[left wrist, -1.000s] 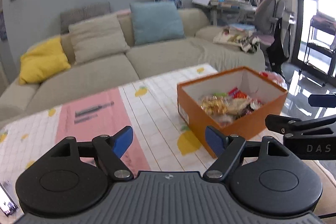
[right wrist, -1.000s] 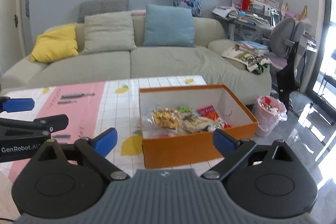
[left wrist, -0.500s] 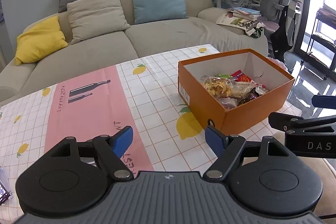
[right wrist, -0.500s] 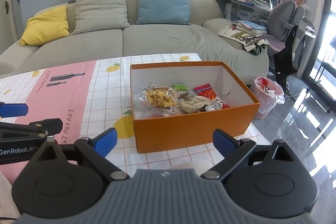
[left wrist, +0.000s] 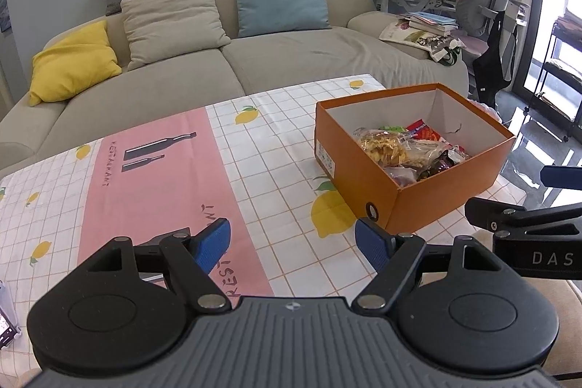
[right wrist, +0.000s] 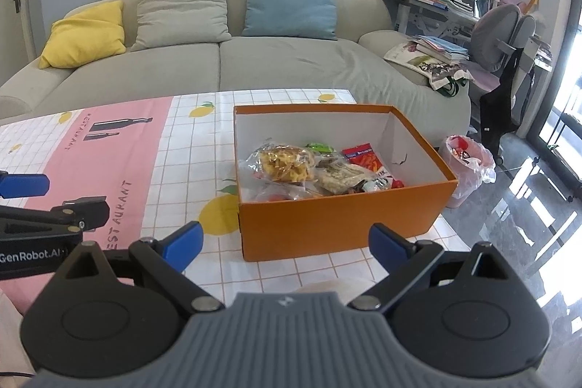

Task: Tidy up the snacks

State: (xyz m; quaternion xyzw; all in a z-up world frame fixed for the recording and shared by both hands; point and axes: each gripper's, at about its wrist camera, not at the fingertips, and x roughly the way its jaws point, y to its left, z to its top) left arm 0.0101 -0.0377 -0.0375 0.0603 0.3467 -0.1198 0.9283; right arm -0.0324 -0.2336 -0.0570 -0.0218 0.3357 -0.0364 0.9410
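**Snack box sitting dead ahead, both tongs empty**

Crinkly clear and red plastic snack packets [right wrist: 313,170] are piled inside the open orange cardboard box [right wrist: 338,224], right in front of the right tongs [right wrist: 283,244] and ahead-right of the left tongs [left wrist: 293,242]. Both tongs are spread wide apart, gripping nothing. Box sits on the bench with the white-and-pink lemon-print cloth [left wrist: 152,177]; beige sofa [left wrist: 291,60] beyond.

Your near wall of the box [right wrist: 338,224] hides the lower snacks [right wrist: 291,195]; you can't tell what lies under the top bags. The right gripper [left wrist: 560,202] is cut off by the left view's edge, and a device [left wrist: 5,322] at bottom left is cropped too.
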